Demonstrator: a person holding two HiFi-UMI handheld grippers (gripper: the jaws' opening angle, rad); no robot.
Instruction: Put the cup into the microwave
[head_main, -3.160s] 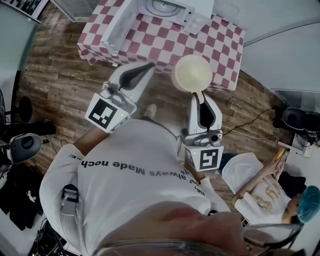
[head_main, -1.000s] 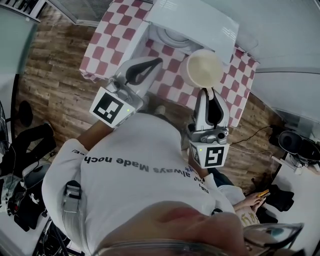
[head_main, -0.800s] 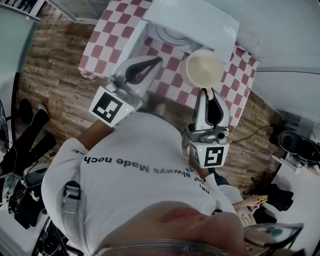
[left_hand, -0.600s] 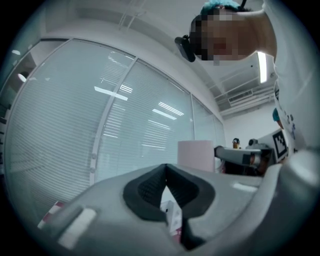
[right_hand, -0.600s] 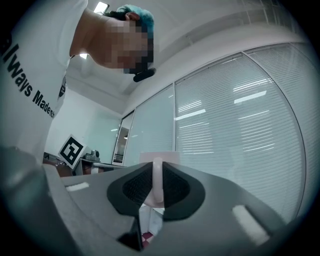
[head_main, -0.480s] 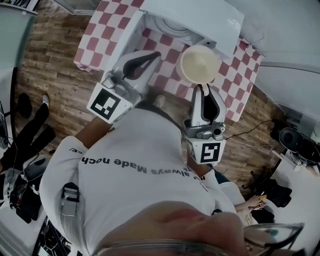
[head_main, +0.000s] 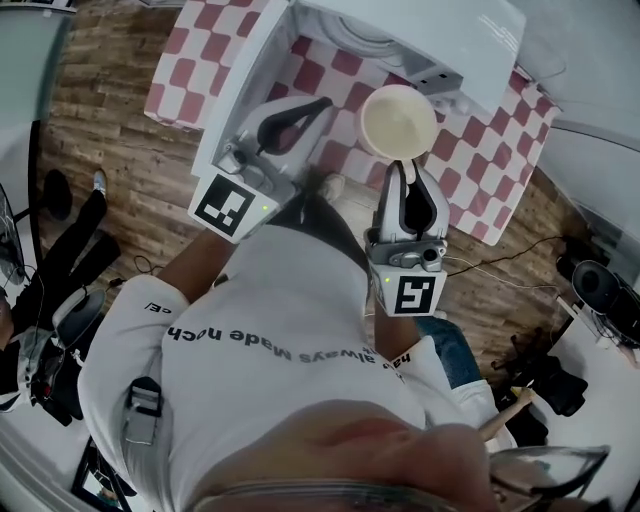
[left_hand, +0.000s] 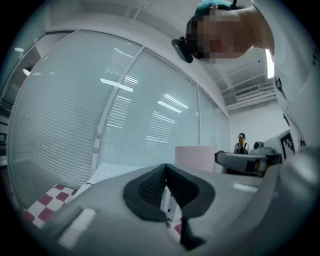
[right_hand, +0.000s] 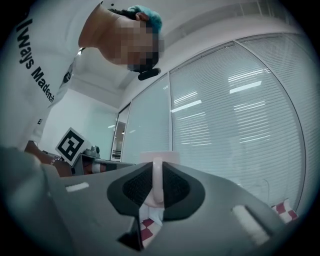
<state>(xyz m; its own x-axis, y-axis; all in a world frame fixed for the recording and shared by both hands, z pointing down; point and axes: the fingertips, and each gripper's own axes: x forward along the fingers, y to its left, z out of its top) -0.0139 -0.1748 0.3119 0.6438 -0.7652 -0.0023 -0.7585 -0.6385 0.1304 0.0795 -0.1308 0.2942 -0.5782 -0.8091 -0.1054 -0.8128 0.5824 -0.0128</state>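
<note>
A cream cup (head_main: 398, 122) hangs upright in front of the white microwave (head_main: 440, 35), just right of its open cavity (head_main: 368, 38). The microwave door (head_main: 243, 80) stands swung out to the left. My right gripper (head_main: 404, 166) is shut on the cup's handle (right_hand: 157, 181), which shows thin and white between the dark pads (right_hand: 136, 187). The cup's body (right_hand: 160, 157) rises just past them. My left gripper (head_main: 322, 102) is shut and empty, held over the table beside the open door. In the left gripper view its tips (left_hand: 166, 172) meet, and the cup (left_hand: 194, 159) shows to the right.
The microwave stands on a table with a red-and-white checked cloth (head_main: 490, 150). Wooden floor (head_main: 120, 150) surrounds it. A person's legs (head_main: 70, 250) are at the left, and cables and dark gear (head_main: 600, 290) lie at the right. Glass walls with blinds (right_hand: 240, 125) are behind.
Both grippers have sunk and come closer to the microwave. The cup, still gripped by its handle, now sits level with the microwave's front. The left gripper has stayed shut.
</note>
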